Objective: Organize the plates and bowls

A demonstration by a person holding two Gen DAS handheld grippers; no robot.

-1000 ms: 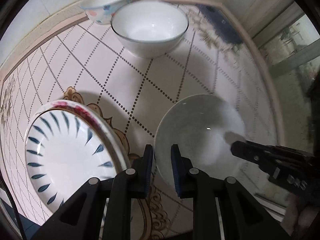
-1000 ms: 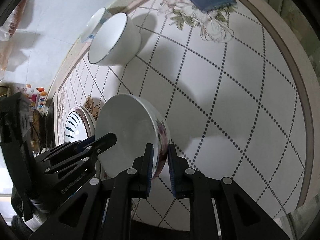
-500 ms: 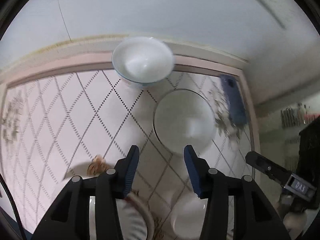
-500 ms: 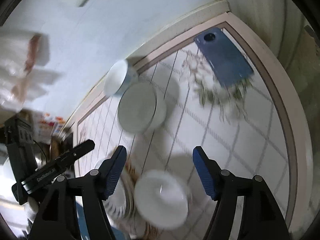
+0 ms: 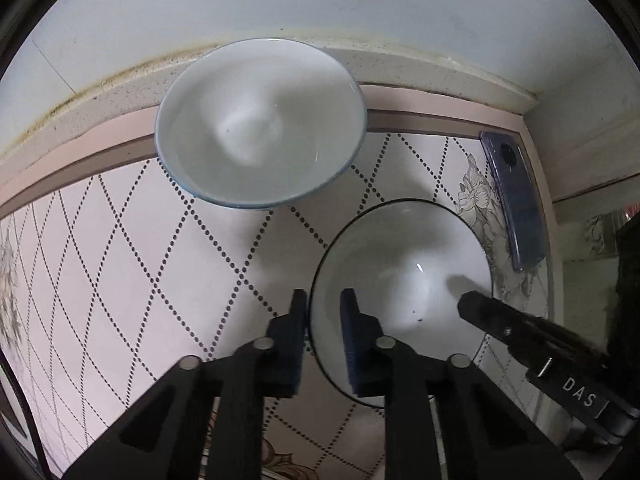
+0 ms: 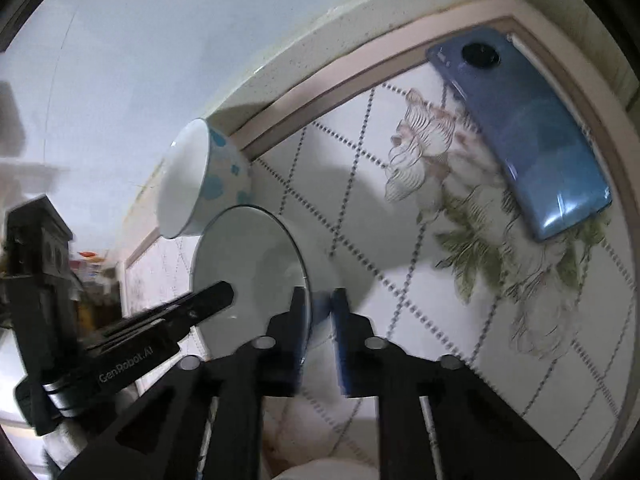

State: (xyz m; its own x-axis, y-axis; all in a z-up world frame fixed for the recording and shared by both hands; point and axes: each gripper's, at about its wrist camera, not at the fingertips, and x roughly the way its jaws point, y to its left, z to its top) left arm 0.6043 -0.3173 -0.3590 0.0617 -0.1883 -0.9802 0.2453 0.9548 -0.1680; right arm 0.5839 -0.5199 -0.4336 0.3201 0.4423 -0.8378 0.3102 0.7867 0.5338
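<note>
Tiled counter (image 5: 120, 280) with a dotted diamond pattern, pale wall behind. Nearest thing is the plain white bowl with the thin dark rim (image 5: 400, 280), and both tools have it: the left gripper (image 5: 324, 312) is pinched on the near-left rim, one finger inside and one outside, and the right gripper (image 6: 320, 312) is clamped on the opposite rim the same way. Looks like glazed ceramic to me, so stiff, slick and chippable; gripping the rim from two sides seems the sane way to lift it level. Just past it, touching or almost, sits a smaller bowl with blue spots (image 6: 216, 184) on the outside, up against the wall ledge. Off to the right a blue phone (image 6: 532, 140) lies face down over a flower print.
</note>
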